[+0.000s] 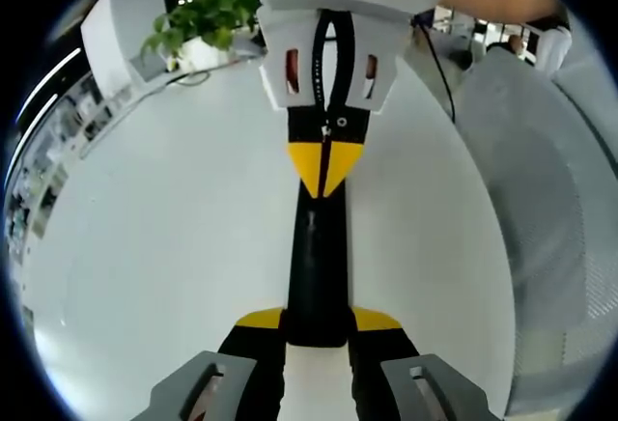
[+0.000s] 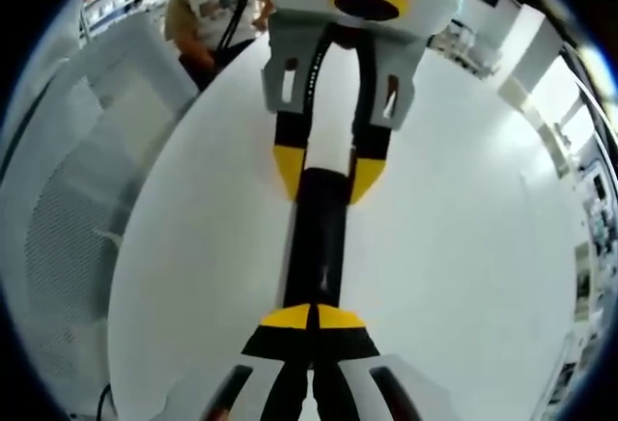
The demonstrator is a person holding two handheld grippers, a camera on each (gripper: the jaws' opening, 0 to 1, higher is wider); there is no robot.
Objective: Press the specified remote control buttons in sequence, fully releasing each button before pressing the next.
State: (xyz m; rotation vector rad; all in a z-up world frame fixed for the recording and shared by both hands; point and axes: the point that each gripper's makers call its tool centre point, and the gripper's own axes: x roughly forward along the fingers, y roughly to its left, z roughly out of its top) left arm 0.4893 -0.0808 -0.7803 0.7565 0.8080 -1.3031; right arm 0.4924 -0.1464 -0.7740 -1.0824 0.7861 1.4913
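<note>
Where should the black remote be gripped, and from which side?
One end of the remote, jaws across its narrow width, coming in along its length like the left gripper: it is long, slim, and the face is left free for the right gripper.

White table — potted plant behind, mesh chair beside.

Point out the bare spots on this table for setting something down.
Bare table lies on both sides of the remote: the wide patch between it and the plant, and a narrower strip toward the grey chair. Crowded along the middle, where the left gripper and right gripper meet the remote.
</note>
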